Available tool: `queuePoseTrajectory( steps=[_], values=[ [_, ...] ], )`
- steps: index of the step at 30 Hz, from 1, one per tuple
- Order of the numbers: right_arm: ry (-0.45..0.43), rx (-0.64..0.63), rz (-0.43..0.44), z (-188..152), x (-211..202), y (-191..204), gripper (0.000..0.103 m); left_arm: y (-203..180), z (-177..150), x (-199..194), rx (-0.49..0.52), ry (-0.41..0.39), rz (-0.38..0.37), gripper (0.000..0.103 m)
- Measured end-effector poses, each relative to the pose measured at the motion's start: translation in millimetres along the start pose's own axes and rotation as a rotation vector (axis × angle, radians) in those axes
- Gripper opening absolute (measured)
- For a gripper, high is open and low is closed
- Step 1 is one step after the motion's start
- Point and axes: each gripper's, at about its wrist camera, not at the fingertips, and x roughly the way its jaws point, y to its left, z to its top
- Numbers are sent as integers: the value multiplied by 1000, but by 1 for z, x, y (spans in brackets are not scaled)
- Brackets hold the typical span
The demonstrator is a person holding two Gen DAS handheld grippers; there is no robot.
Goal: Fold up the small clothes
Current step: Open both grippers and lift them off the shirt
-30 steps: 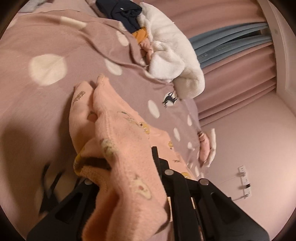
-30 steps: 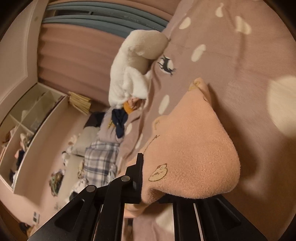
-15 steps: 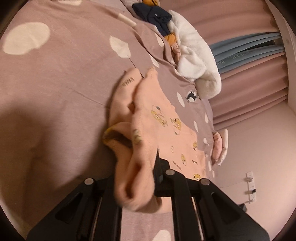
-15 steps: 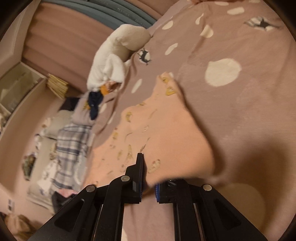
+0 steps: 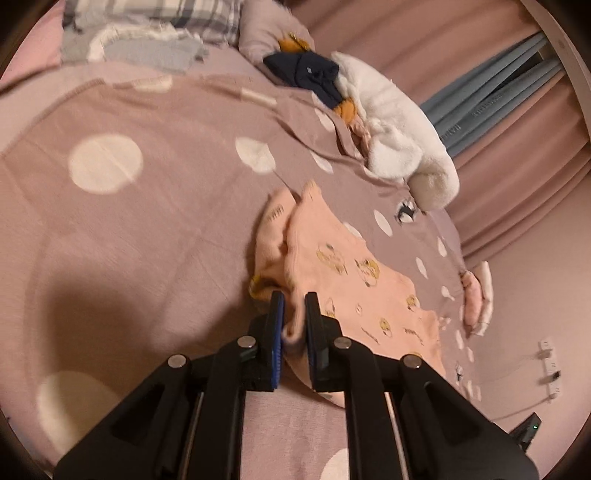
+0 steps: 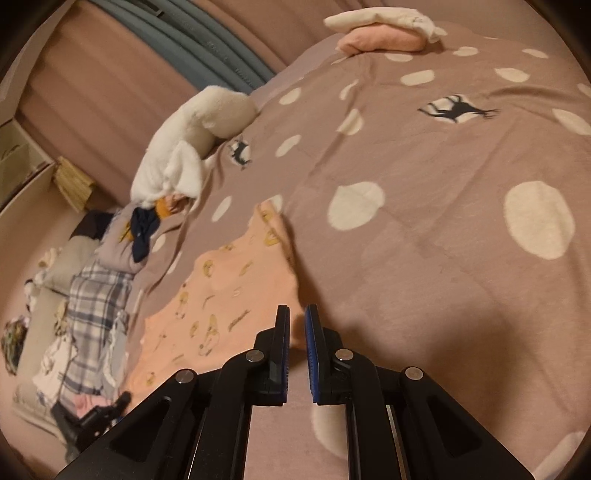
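A small peach garment with yellow prints (image 5: 354, 280) lies on a mauve blanket with cream dots (image 5: 147, 229). My left gripper (image 5: 293, 299) has its jaws a little apart with a bunched edge of the garment still between them. In the right wrist view the same garment (image 6: 229, 291) lies flat, and my right gripper (image 6: 296, 312) hovers at its near right corner, jaws slightly apart with only a sliver of cloth showing in the gap.
A heap of unfolded clothes, white fleece (image 5: 399, 140) and navy (image 5: 310, 74), lies at the blanket's far edge. A folded pink and white pile (image 6: 384, 33) sits at another corner. Plaid bedding (image 6: 92, 302) lies beside the blanket. Pink curtains (image 5: 498, 155) hang behind.
Both grippers carried the peach garment down and spread it flat on the blanket. The right jaws parted and the cloth slipped almost free; the left jaws loosened on the bunched edge.
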Motion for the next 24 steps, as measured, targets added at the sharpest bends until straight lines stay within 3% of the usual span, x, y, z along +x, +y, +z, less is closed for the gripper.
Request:
queuePoseTrajectory(
  steps=[4, 9, 11, 12, 13, 17, 20, 24],
  values=[
    [3, 38, -5, 1, -4, -10, 12, 3, 8, -19, 9, -75, 24, 6],
    [47, 26, 8, -1, 1, -7, 12, 10, 14, -21, 0, -59, 23, 9],
    [92, 31, 33, -1, 6, -7, 25, 9, 14, -20, 5, -42, 35, 10],
    [105, 42, 32, -1, 7, -8, 42, 9, 14, -17, 9, -28, 41, 13],
    [118, 59, 14, -2, 10, -10, 51, 8, 14, -16, 10, -19, 42, 16],
    [133, 83, -13, -3, 13, -17, 51, 5, 12, -12, 8, 12, 17, 26],
    [172, 97, -1, -4, 12, -21, 51, 2, 10, -11, 21, 14, 32, 41],
    [96, 17, -16, 1, -5, -20, 51, 3, 9, -9, 6, 34, 21, 52]
  ],
)
